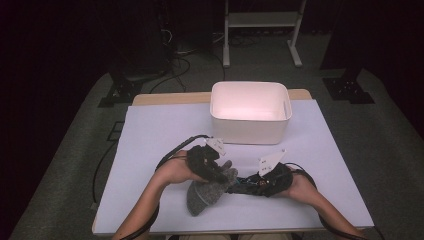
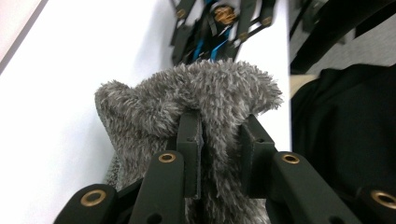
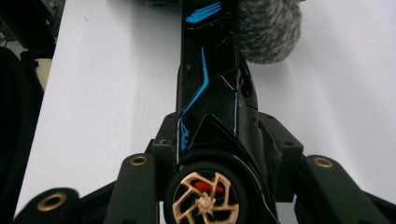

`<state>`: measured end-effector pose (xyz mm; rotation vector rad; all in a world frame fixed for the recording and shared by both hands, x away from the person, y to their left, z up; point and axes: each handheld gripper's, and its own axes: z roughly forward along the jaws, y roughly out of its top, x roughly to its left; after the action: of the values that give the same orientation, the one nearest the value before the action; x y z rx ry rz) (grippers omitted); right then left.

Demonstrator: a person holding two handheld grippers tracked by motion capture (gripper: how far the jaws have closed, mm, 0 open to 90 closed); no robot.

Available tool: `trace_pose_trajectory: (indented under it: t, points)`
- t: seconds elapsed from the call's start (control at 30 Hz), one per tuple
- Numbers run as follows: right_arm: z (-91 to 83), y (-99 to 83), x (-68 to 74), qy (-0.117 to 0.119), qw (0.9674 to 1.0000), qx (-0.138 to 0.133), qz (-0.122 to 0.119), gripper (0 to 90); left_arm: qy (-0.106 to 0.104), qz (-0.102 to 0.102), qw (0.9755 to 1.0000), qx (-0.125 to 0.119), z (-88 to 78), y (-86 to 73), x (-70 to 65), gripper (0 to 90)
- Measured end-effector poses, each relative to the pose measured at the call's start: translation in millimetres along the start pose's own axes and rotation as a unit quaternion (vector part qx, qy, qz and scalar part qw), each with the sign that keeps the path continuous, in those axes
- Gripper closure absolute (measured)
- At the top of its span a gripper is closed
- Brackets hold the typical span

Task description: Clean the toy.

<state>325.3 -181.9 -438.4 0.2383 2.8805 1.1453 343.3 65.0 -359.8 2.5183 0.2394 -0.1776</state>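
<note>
Here, from the high view, I hold my left gripper (image 1: 214,169) and right gripper (image 1: 250,181) close together near the table's front edge, a white bin (image 1: 249,113) well beyond them. A grey fuzzy sock (image 1: 207,192) hangs from the left gripper; a black toy car (image 1: 246,183) sits in the right. In the left gripper view, the jaws pinch the sock's (image 2: 205,98) cuff, and the car's nose (image 2: 219,18) points at it from ahead. In the right gripper view, the jaws clamp the car (image 3: 210,107) by its sides, the sock (image 3: 268,30) just past its front. I judge I am sliding the car into the sock; next I must hold the cuff open and push straight forward.
</note>
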Motion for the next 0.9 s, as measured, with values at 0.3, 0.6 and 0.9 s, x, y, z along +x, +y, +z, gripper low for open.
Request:
trace_pose_trajectory:
  t: [0.3,0.6,0.9]
  points:
    - [-7.2,-3.7,14.6,0.021,0.9982,-0.017,0.054,26.9,-0.025,0.013,0.9994,0.019,15.0,-9.4,-14.4,73.6]
    - [-14.5,-14.8,31.0,-0.010,0.9974,-0.023,0.068,18.8,-0.041,0.029,0.9983,0.029,24.2,-21.6,-33.9,74.1]
    - [-2.3,-16.3,52.1,-0.050,0.9984,0.024,-0.004,15.5,-0.044,0.030,0.9979,0.038,33.1,-30.4,-36.9,74.0]
